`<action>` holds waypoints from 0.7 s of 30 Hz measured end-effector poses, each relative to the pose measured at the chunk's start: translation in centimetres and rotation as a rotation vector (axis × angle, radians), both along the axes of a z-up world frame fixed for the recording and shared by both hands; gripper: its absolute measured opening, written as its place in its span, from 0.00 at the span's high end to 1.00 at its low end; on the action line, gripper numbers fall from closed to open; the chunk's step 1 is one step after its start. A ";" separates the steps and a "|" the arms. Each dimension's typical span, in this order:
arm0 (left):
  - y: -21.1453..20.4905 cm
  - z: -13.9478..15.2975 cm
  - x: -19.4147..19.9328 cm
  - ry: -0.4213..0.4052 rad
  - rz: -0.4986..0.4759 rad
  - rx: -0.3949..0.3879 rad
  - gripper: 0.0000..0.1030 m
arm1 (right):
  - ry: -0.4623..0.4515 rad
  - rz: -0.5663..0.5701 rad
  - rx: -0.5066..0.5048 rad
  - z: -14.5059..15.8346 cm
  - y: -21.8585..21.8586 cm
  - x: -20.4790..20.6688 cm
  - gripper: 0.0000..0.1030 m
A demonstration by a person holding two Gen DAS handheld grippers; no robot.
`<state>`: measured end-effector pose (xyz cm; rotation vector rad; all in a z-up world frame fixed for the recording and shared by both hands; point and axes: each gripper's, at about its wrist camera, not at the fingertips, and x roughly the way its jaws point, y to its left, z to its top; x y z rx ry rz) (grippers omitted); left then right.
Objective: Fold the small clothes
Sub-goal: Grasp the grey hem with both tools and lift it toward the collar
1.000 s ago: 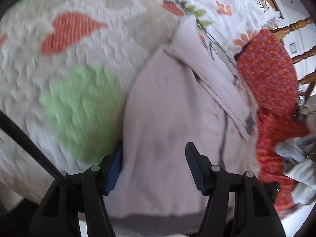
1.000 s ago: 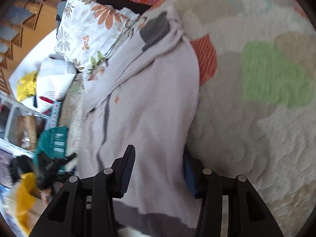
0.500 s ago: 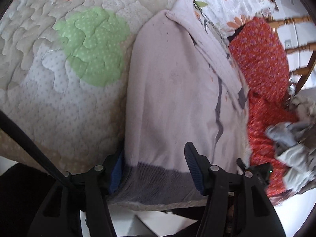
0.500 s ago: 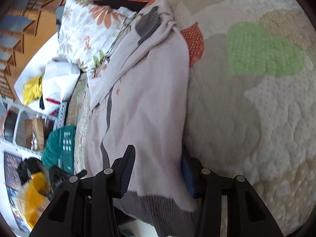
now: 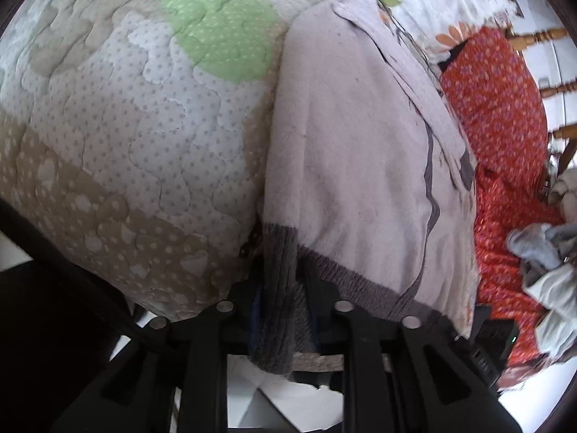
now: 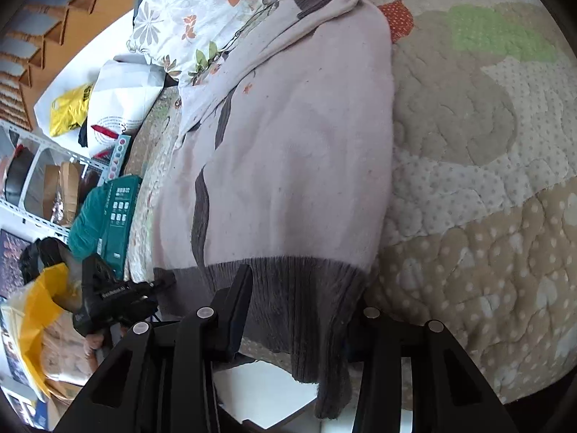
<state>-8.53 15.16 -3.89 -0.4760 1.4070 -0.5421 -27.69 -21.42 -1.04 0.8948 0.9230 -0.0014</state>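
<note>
A: Pale pink knit with a grey ribbed hem was what was seen of the sweater (image 5: 353,166), spread along the quilt (image 5: 119,137) ahead of both claws. How was the left gripper (image 5: 283,310) set?

B: It was held low at the bed's near edge, pointed forward along the garment. Its jaws were drawn nearly together, and a bunched corner of the grey hem (image 5: 279,288) was pinched between them, some of it hung down below the fingers.

A: And the right gripper (image 6: 297,310)?

B: It was likewise aimed forward from the bed's edge. Its jaws were kept wider apart, with the grey hem (image 6: 299,288) draped between them and over the near edge. The left finger (image 6: 236,310) was seen beside the cloth; the right finger was hidden behind the hem, so a firm hold could not be told.

A: What was noted around the claws?

B: Beyond the sweater, a floral pillow (image 6: 202,11) was seen. To the right of the left claw, red patterned fabric (image 5: 501,115) was laid, with crumpled grey clothes (image 5: 544,259) further right. To the left of the right claw, a teal box (image 6: 115,213) was seen off the bed.
</note>
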 end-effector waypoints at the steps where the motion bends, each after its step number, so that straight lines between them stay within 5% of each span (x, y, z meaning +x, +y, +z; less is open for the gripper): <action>1: 0.4 -0.1 -0.2 0.006 0.007 -0.011 0.76 | 0.001 0.001 -0.010 0.1 0.1 0.0 0.57; 3: 0.5 -0.2 -0.1 0.015 0.018 -0.020 0.78 | 0.011 -0.005 -0.030 0.1 0.2 0.0 0.72; 5: 1.2 0.1 -0.2 0.002 0.038 0.003 0.93 | 0.041 -0.023 -0.062 -0.1 0.1 0.0 0.88; 15: 6.4 7.0 -4.7 -0.186 0.087 -0.024 0.94 | 0.035 0.077 -0.009 1.9 1.5 -4.0 0.90; 21: 6.0 7.7 -5.2 -0.193 0.070 -0.013 0.94 | 0.050 0.103 -0.042 2.4 2.1 -5.3 0.90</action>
